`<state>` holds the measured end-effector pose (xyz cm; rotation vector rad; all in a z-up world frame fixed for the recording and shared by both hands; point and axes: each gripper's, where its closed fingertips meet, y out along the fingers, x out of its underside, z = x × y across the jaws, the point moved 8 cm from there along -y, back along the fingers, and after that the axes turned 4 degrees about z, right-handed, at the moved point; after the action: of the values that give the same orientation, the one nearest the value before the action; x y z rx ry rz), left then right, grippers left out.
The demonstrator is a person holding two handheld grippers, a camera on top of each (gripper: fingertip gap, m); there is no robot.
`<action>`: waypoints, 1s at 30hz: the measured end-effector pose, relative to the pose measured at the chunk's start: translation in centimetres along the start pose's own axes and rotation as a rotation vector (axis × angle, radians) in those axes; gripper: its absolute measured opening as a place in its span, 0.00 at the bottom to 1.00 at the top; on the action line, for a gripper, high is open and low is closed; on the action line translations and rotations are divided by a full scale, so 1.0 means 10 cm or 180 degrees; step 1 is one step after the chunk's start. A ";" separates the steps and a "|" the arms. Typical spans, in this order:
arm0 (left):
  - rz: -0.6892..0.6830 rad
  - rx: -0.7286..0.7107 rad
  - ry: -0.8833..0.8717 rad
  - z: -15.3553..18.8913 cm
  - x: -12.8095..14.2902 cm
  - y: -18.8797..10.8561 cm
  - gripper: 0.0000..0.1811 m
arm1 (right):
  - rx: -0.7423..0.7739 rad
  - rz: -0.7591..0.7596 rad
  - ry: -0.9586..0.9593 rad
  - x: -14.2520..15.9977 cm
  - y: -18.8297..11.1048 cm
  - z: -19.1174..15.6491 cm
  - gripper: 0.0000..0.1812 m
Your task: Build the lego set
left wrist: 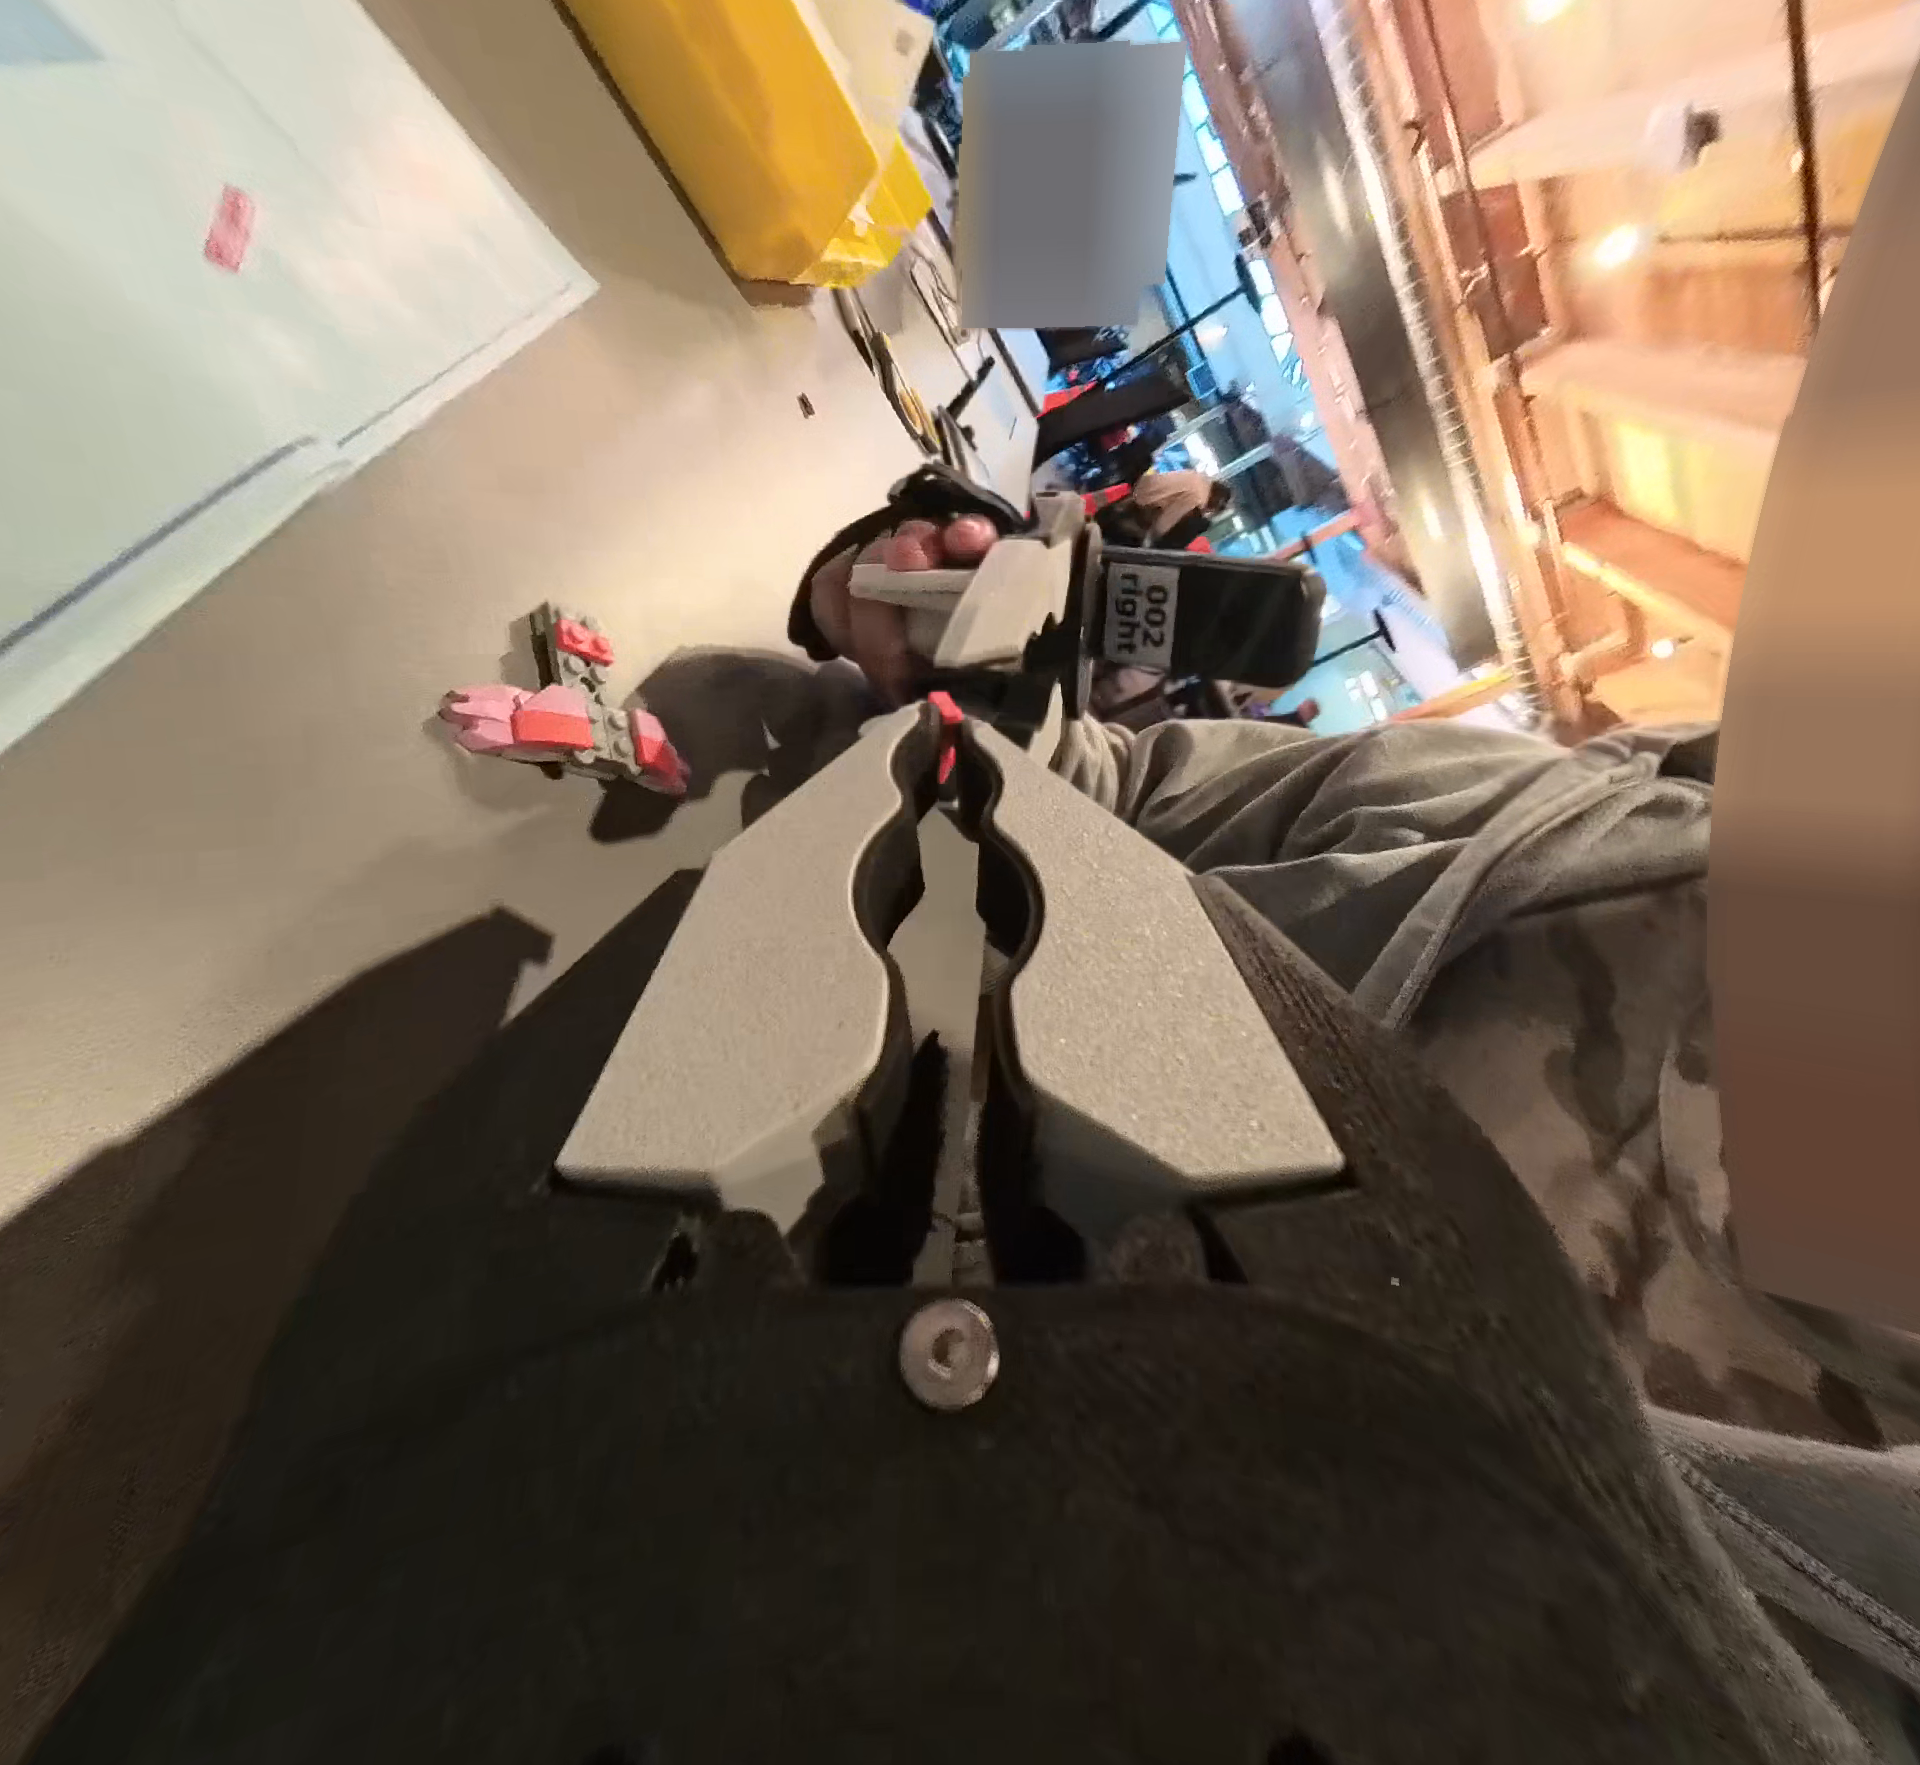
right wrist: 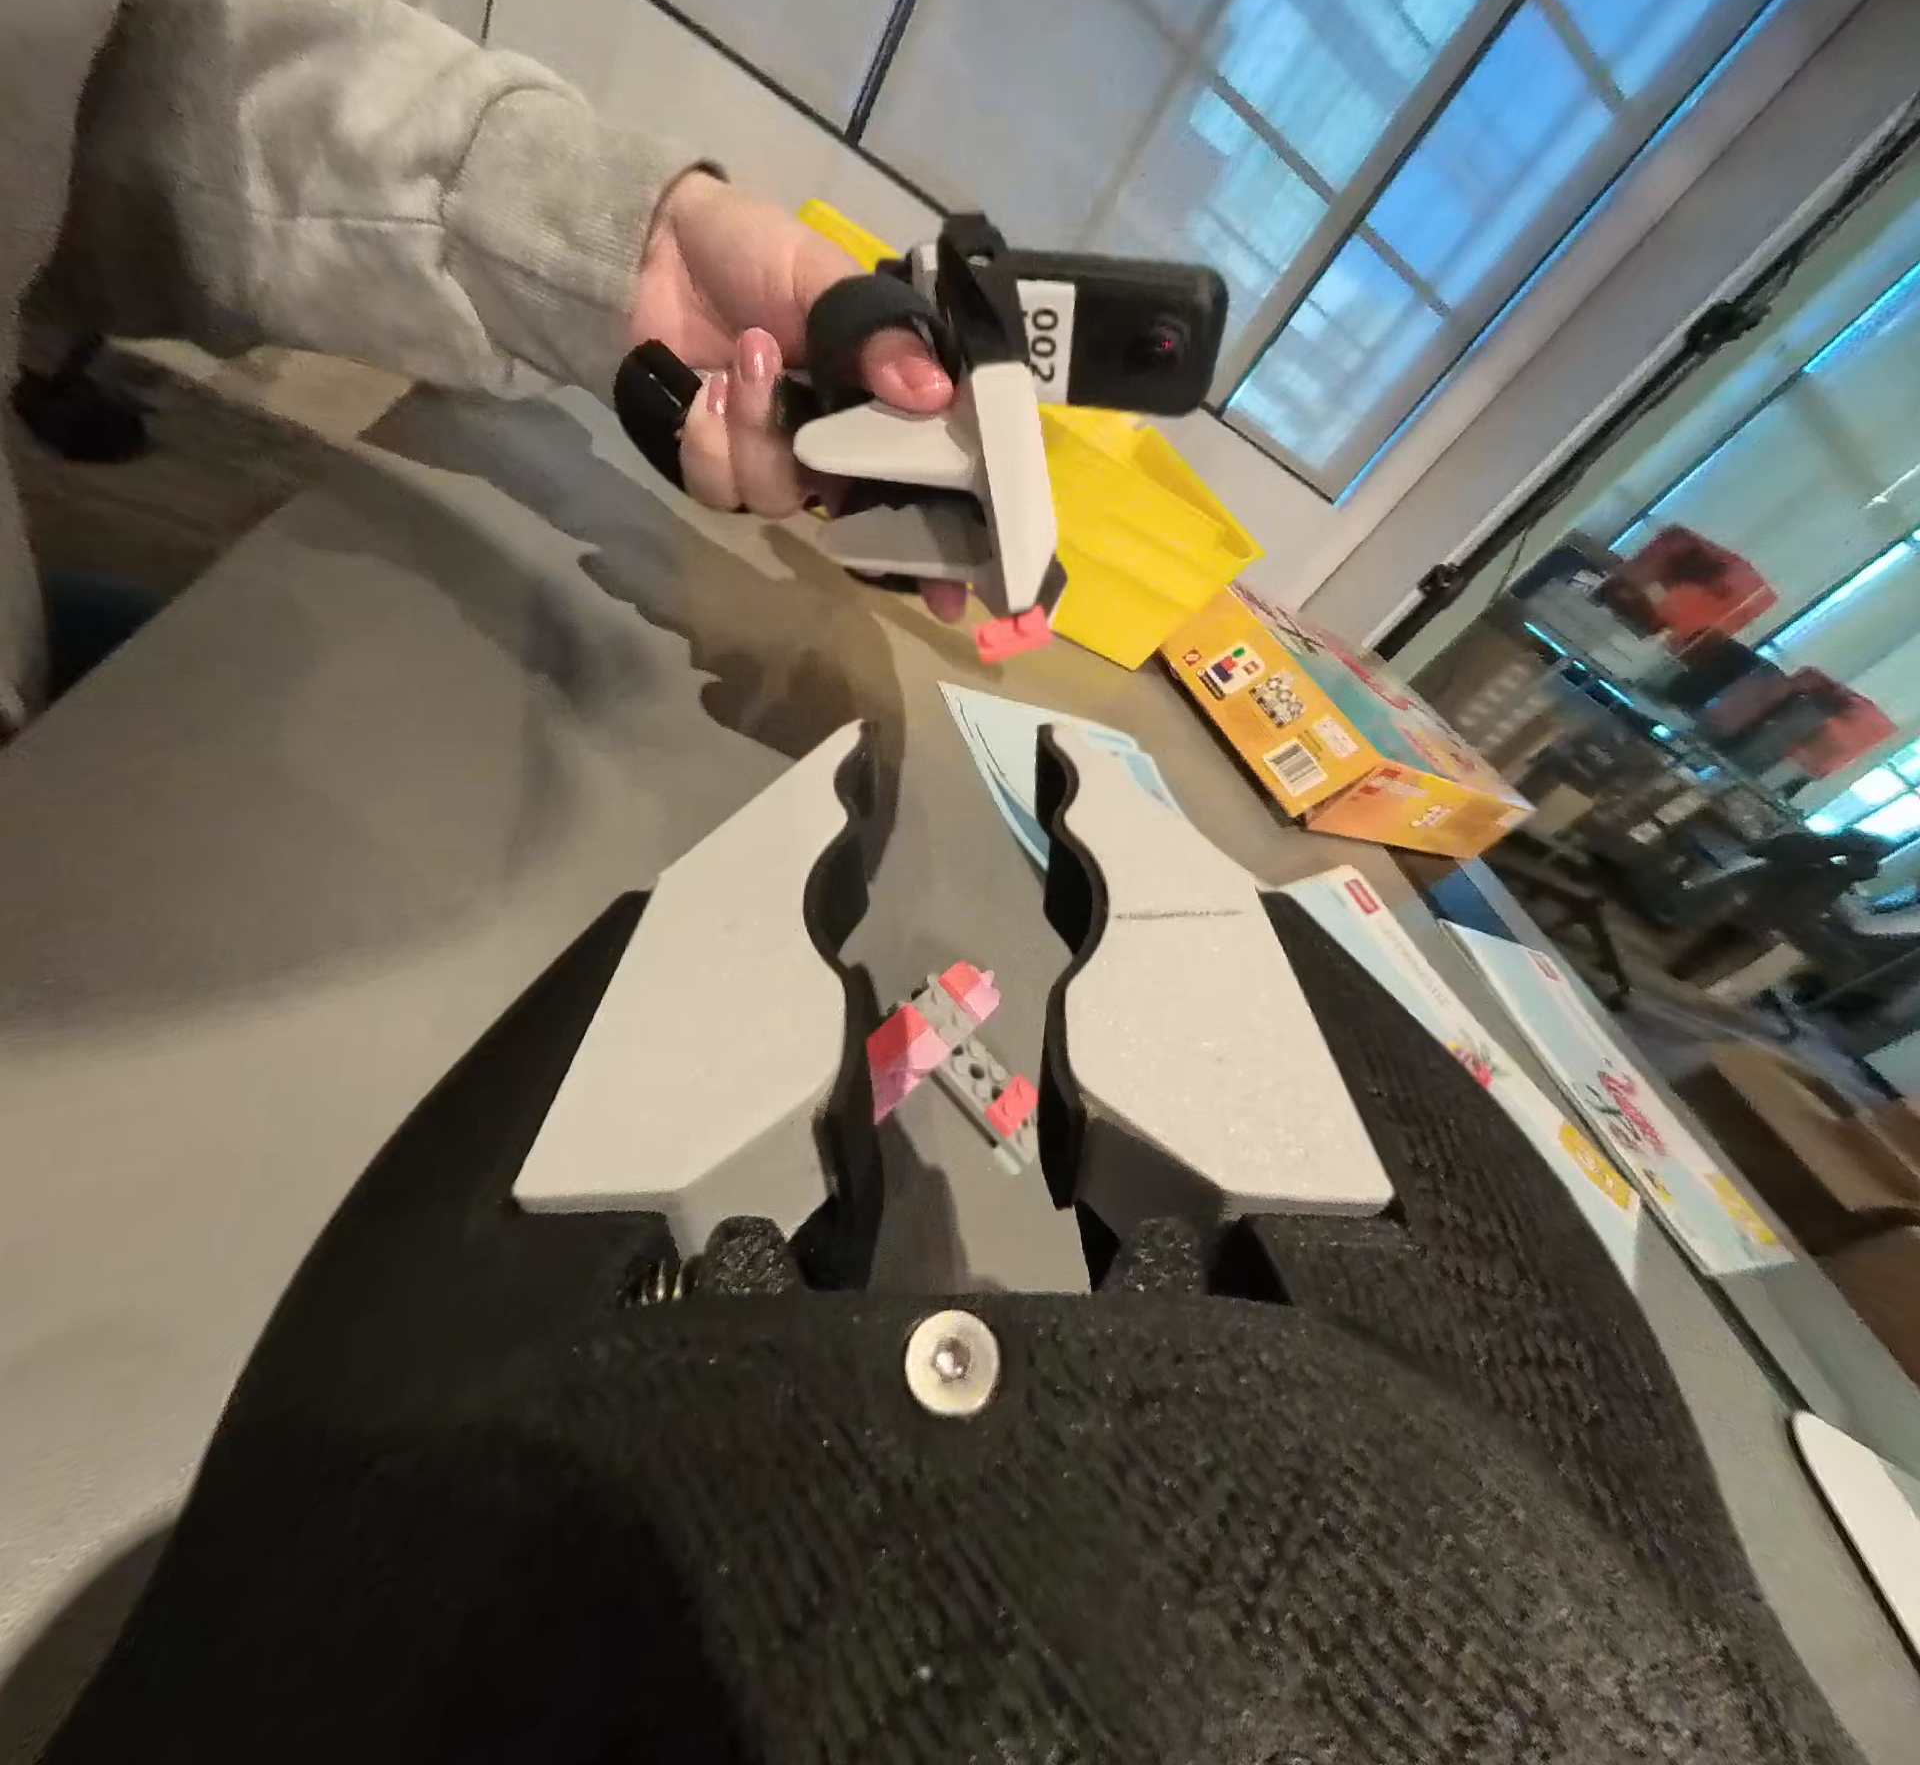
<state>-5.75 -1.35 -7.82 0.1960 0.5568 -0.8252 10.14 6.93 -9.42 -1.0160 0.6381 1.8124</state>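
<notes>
My left gripper (left wrist: 940, 749) is shut on a small red brick (left wrist: 943, 736), gripped edge-on at the fingertips and held above the table. In the right wrist view this gripper (right wrist: 1023, 598) hangs tips-down with the red brick (right wrist: 1013, 640) at its end. A partly built model of grey, red and pink bricks (left wrist: 566, 707) lies on the beige table (left wrist: 312, 884). My right gripper (right wrist: 956, 749) is open and empty, hovering over the model (right wrist: 951, 1055), which shows between its fingers. The right gripper (left wrist: 1023, 666) also shows just beyond the left tips.
A yellow bin (left wrist: 727, 53) stands at the back of the table, also in the right wrist view (right wrist: 1132, 520). A pale blue instruction sheet (left wrist: 208, 209) lies beside it. An orange set box (right wrist: 1340, 749) and booklets (right wrist: 1558, 1071) lie to the right. A grey sleeve (right wrist: 312, 157) is close. My left and right fingertips are right by each other.
</notes>
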 end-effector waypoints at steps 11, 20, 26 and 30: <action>-0.0465 0.0598 -0.0868 -0.32 0.26 0.23 0.00 | -0.0236 -0.0178 -0.0070 0.05 0.09 -0.12 0.11; -0.0421 0.0583 -0.0852 -0.35 0.28 0.24 0.01 | -0.0296 -0.0371 -0.0006 0.11 0.11 -0.12 0.08; 0.0182 -0.0084 -0.0064 -0.35 0.13 0.18 0.23 | 0.0002 -0.0701 0.0123 0.21 -0.12 0.17 0.08; 0.0033 -0.1012 0.0938 -0.43 0.13 0.16 0.25 | 0.0031 -0.1282 0.0324 0.39 -0.33 0.33 0.08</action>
<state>-5.55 0.43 -12.19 0.0273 0.9542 -0.6904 10.99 12.72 -11.03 -1.1441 0.4622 1.4117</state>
